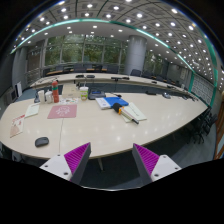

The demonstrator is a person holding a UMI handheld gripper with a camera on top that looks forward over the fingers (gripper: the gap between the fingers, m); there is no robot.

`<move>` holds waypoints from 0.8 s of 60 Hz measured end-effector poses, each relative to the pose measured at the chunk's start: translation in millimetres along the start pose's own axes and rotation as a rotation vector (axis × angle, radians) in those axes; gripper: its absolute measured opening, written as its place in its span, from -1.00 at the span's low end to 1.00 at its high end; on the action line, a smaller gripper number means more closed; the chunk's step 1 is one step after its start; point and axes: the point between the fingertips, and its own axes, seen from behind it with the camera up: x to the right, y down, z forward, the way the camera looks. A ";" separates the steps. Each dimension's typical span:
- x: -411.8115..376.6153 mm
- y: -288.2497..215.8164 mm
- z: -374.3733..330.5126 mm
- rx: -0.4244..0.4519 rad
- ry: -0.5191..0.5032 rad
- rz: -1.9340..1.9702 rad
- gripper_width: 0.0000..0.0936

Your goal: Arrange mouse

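A dark mouse lies on the large beige table near its front left edge, to the left of and a little beyond my left finger. A pink mouse mat lies farther back on the table, left of centre. My gripper is open and empty, held above the table's front edge, its two purple pads wide apart with nothing between them.
Blue and white papers and books lie at the table's middle and right. Boxes and small items stand at the back left. Papers lie at the far left. More tables and chairs stand behind.
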 end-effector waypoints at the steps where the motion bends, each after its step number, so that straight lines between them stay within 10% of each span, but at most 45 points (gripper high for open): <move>1: -3.5 3.2 -1.1 -0.002 -0.001 0.000 0.82; 48: -377.3 122.0 86.7 -0.039 -0.315 0.042 0.82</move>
